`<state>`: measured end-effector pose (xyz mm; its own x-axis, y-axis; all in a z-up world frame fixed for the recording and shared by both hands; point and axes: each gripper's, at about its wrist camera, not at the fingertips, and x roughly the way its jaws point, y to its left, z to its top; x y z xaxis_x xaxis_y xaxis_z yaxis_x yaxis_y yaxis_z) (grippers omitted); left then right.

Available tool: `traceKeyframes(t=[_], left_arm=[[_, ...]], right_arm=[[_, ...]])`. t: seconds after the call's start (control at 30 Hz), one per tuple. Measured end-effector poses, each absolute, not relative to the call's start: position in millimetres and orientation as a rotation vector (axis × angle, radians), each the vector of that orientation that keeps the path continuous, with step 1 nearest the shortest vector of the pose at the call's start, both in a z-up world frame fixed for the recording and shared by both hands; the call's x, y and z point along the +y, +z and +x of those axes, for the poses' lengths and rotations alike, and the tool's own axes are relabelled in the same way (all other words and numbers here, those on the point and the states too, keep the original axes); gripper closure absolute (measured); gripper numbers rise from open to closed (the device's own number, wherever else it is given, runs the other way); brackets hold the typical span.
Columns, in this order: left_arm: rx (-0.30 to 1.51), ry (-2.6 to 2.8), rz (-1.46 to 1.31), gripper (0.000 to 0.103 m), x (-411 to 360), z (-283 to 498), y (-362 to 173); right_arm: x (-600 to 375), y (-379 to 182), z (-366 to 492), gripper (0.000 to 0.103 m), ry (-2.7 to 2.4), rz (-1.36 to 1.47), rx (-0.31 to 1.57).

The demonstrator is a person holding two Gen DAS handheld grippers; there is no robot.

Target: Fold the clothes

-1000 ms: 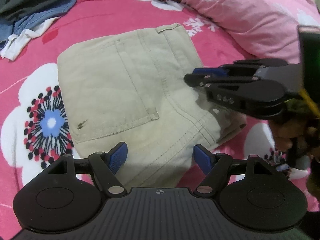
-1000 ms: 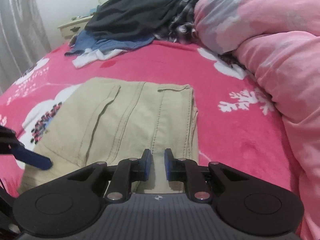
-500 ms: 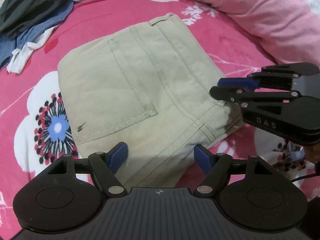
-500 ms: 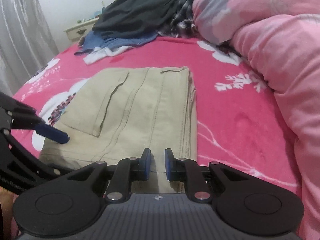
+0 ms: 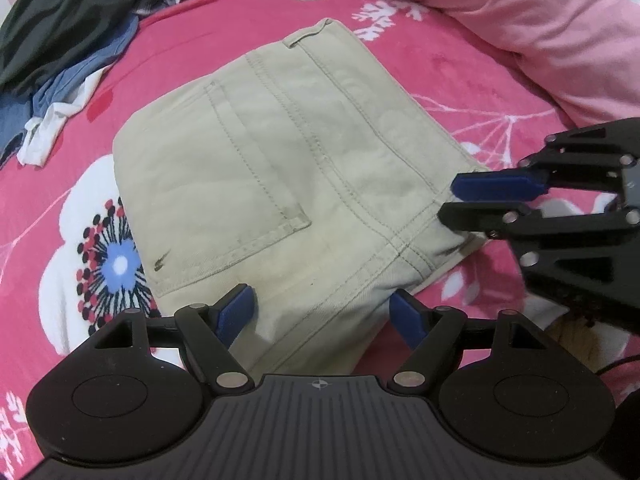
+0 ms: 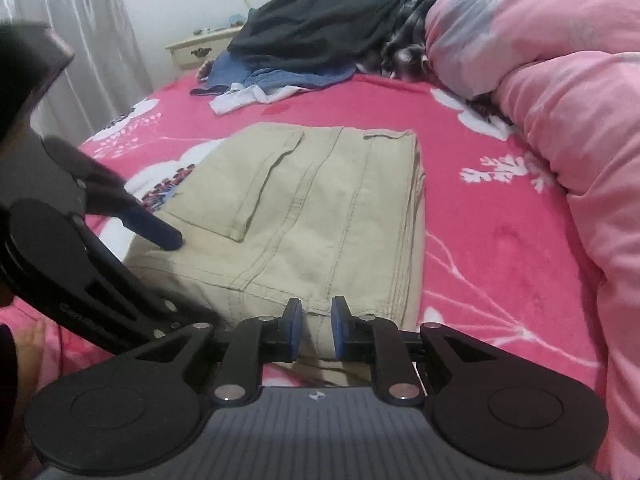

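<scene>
Two grippers work over one pair of folded beige trousers lying flat on a pink flowered bedspread.

Left wrist view: the left gripper points steeply down with its blue pads spread wide, straddling the near edge of the trousers, with nothing pinched between them. The back pocket lies ahead and to the left. The right gripper comes in from the right, its tips at the trousers' right corner, one blue pad above the cloth edge and the black finger beside it; whether they pinch the cloth cannot be told here. A pile of clothes sits at the far left, a pink quilt at the far right.

Right wrist view: the right gripper has its pads nearly together with a narrow gap, at the near edge of the trousers; cloth shows in the gap, but no pad visibly presses it. The left gripper touches down on the trousers' left part. A nightstand stands behind the pile of clothes.
</scene>
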<state>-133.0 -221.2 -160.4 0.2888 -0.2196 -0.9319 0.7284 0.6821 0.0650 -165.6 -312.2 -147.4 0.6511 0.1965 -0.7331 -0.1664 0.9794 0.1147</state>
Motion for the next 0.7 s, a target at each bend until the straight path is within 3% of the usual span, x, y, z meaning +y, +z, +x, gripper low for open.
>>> traceKeyframes(t=[0.7], left_arm=[[1.086,-0.674,0.582,0.027,-220.1,-136.7,-160.9]], right_arm=[[-306.5,-149.5,-171.1,0.086,0.188,0.043,0.828]])
